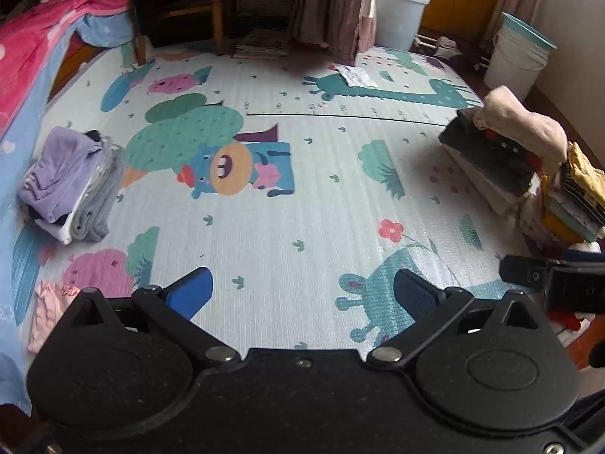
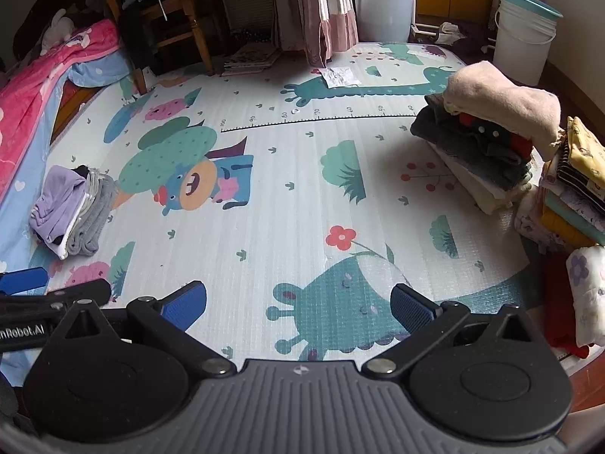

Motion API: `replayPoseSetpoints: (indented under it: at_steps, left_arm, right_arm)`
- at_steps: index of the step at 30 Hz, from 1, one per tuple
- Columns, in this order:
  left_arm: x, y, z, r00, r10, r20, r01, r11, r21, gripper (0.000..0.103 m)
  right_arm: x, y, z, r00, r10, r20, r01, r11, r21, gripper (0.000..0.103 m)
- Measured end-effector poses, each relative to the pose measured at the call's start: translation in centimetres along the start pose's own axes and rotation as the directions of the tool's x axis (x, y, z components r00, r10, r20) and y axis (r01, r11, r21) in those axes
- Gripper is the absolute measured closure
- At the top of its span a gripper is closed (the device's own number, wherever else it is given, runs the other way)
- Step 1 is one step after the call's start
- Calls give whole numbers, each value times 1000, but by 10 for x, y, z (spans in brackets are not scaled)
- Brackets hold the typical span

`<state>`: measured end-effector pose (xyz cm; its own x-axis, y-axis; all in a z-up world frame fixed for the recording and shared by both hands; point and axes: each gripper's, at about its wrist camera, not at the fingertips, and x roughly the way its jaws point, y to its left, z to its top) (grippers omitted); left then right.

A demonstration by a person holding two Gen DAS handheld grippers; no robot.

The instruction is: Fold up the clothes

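Note:
A small pile of folded clothes (image 1: 68, 185), lilac on top and grey beside it, lies at the left of the cartoon play mat (image 1: 302, 208); it also shows in the right wrist view (image 2: 72, 208). A taller stack of folded clothes (image 1: 506, 147) with a cream top stands at the right, also in the right wrist view (image 2: 491, 140). A second colourful stack (image 2: 574, 189) stands nearer. A pink garment (image 1: 49, 310) lies at the lower left. My left gripper (image 1: 302, 295) is open and empty above the mat. My right gripper (image 2: 298, 302) is open and empty.
A bed with a pink and blue cover (image 1: 34, 56) runs along the left. A wooden chair (image 2: 170, 19), a curtain (image 2: 325, 11), a white plant pot (image 2: 382, 3) and a white bucket (image 2: 522, 34) stand at the back. A paper (image 2: 338, 75) lies on the mat.

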<state>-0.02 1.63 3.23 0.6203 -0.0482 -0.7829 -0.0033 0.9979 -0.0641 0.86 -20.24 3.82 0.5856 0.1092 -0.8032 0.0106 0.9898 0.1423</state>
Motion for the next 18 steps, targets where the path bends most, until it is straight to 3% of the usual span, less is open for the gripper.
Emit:
replayPoseSetpoints:
  at_steps: [8, 14, 18]
  left_arm:
    - [-11, -19, -8, 998, 55, 39, -58, 994, 97, 0]
    - [1, -15, -13, 1000, 10, 3, -10, 999, 45, 0]
    - [7, -16, -12, 1000, 18, -6, -18, 999, 36, 0]
  right_arm:
    - [-5, 1, -16, 1000, -13, 4, 13, 1000, 16, 0]
    - [1, 5, -23, 1000, 2, -11, -2, 1000, 19, 0]
    - [6, 11, -22, 1000, 10, -21, -10, 1000, 4, 0]
